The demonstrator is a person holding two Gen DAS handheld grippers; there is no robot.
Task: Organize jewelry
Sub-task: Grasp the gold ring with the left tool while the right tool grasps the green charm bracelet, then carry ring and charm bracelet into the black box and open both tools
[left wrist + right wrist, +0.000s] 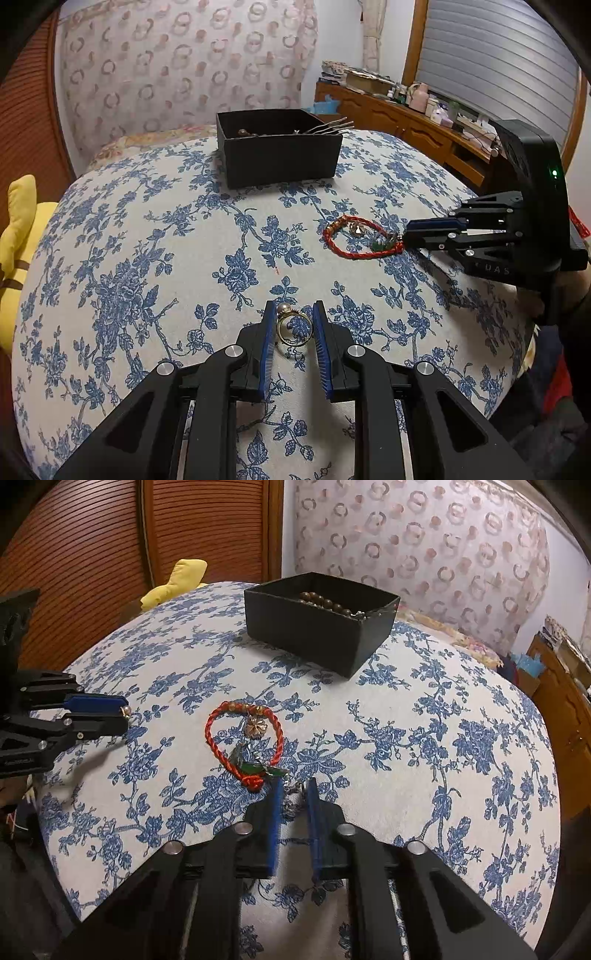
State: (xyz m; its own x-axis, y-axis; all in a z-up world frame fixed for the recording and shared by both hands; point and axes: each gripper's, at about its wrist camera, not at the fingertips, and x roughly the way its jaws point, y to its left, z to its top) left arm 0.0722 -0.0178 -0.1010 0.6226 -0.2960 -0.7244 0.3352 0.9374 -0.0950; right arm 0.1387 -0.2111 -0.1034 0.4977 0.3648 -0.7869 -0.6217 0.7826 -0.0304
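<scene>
A gold ring with a pearl (293, 326) stands between the blue pads of my left gripper (294, 314), which is shut on it, low over the blue floral cloth. A red braided bracelet (243, 738) with a metal flower charm and green pieces lies on the cloth. My right gripper (294, 790) is nearly closed on a thin silver chain (293, 799) at the bracelet's near end. In the left wrist view the bracelet (354, 236) lies just left of my right gripper (406, 236). A black open box (280, 151) holds beads and hairpins at the back.
The box also shows in the right wrist view (321, 627), with brown beads inside. A yellow plush toy (18, 236) lies off the left edge. A wooden dresser with clutter (406, 110) stands at the right. The rounded surface drops off on all sides.
</scene>
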